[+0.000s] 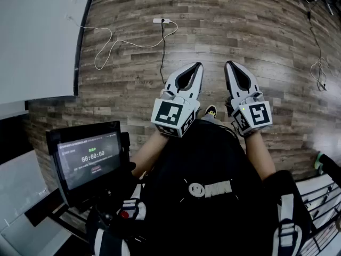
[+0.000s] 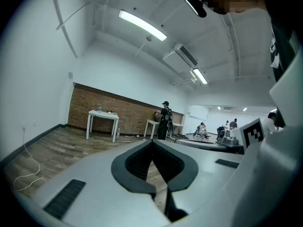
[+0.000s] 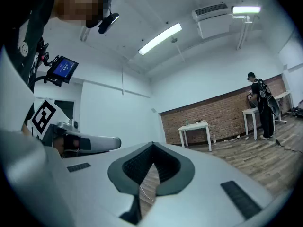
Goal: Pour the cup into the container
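**Both grippers pressed together, nothing in them, no cup to be found**

Can't tell where the cup or the container is, not from any of the three views. Holding the left gripper (image 1: pixel 199 64) out over the wooden floor (image 1: pixel 250 31), jaws pressed together at the tips with nothing pinched, just a sliver of floor showing through the hollow behind them. Same deal with the right gripper (image 1: pixel 228 63) just beside it: tips touching, nothing in between. Pointing both away from the body, roughly level, close to each other but apart.

Wearing a black top (image 1: pixel 208 159), with a marker cube (image 1: pixel 171 116) at the back end of the left one. Down to the left, got a small monitor (image 1: pixel 88 159) on a mount, showing a row of zeros. Further out on the boards, a white power strip (image 1: pixel 161 21) and a white cable (image 1: pixel 104 49) looping off to the left of it.

Looking along the left gripper: a brick wall (image 2: pixel 118 110), a white table (image 2: pixel 102 116) in front of it, a person (image 2: pixel 165 120) in dark clothes standing by a second table, strip lights (image 2: pixel 142 25) overhead.
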